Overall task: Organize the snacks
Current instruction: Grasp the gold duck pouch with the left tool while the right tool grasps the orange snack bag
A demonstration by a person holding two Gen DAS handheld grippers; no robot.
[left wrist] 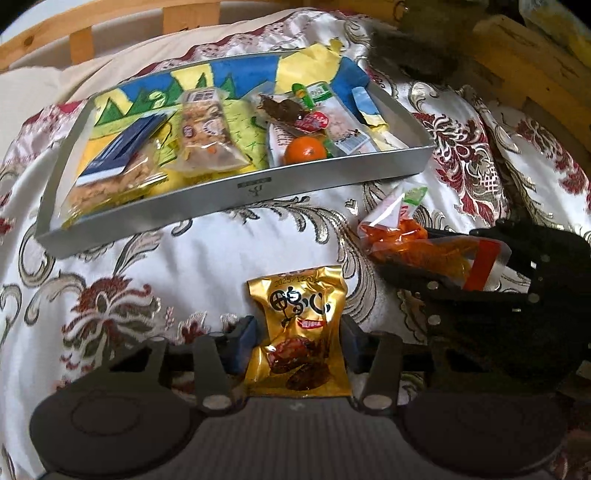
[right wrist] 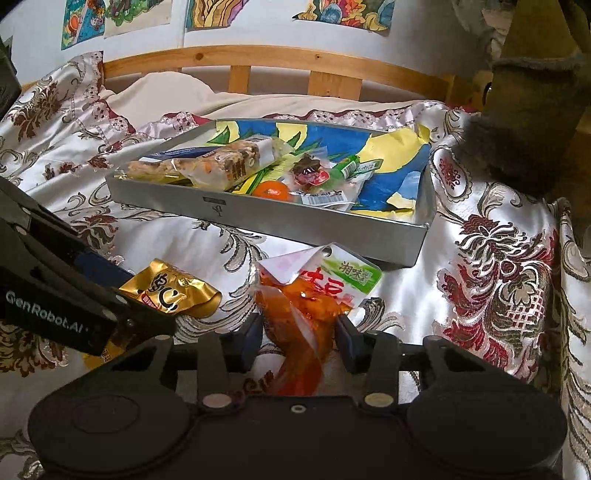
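Note:
A grey metal tray (left wrist: 236, 201) lies on the bedspread and holds several snacks and an orange (left wrist: 305, 150). My left gripper (left wrist: 297, 341) has its jaws around a gold snack packet (left wrist: 297, 325), pads at both edges. My right gripper (right wrist: 300, 334) has its jaws around an orange-red snack packet (right wrist: 306, 306) with a green label. Both packets are just in front of the tray's near wall (right wrist: 258, 218). The left gripper also shows in the right wrist view (right wrist: 122, 291), and the right gripper in the left wrist view (left wrist: 417, 254).
A white bedspread (left wrist: 110, 280) with red and gold floral pattern covers the bed. A wooden bed rail (right wrist: 277, 62) runs behind the tray. A dark furry object (right wrist: 524, 110) stands at the back right. Drawings hang on the wall (right wrist: 221, 14).

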